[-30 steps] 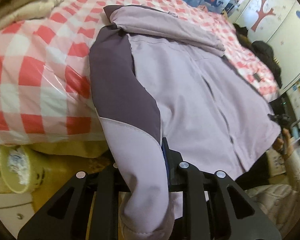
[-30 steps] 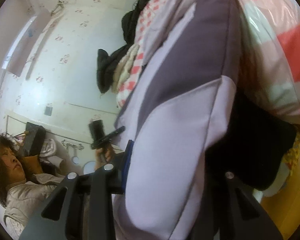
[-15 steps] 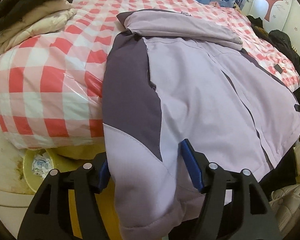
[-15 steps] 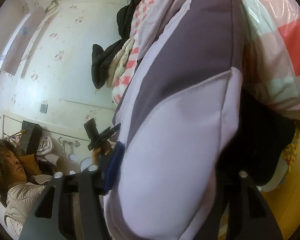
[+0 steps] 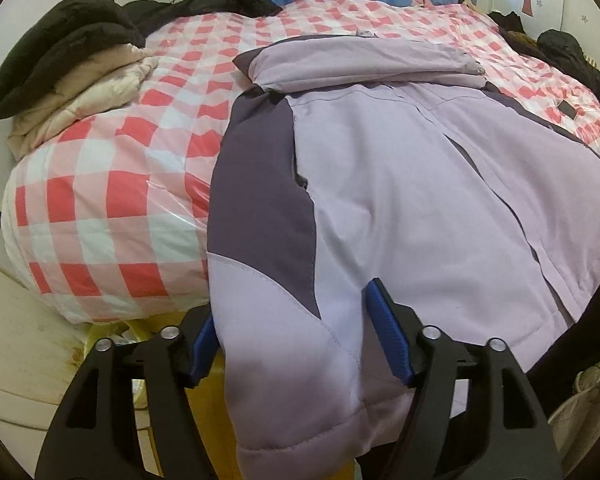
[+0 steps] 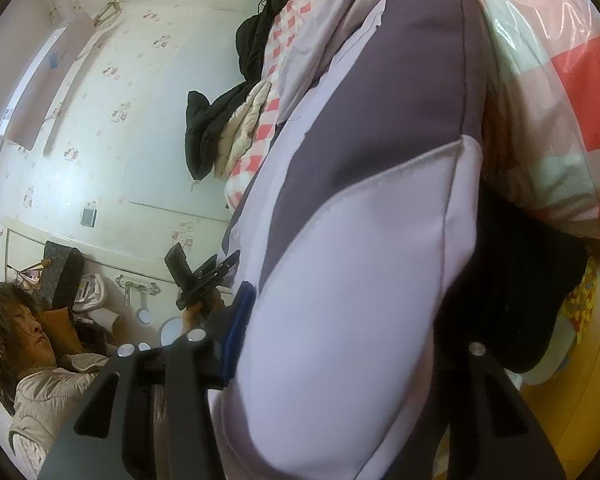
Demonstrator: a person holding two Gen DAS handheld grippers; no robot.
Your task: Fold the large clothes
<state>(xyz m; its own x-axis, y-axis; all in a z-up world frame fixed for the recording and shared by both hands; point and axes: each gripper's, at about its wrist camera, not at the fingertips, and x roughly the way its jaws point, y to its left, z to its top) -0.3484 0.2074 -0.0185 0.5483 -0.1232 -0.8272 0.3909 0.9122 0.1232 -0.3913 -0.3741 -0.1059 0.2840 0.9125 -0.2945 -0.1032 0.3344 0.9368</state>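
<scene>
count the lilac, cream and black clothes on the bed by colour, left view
lilac jacket: 1
cream padded garment: 1
black heaps: 2, one along the far left and back edge, one at the right edge; how many garments each heap holds cannot be told
total: 4

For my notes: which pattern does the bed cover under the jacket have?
Red and white checks on the bed cover, clearest in the left wrist view.
</scene>
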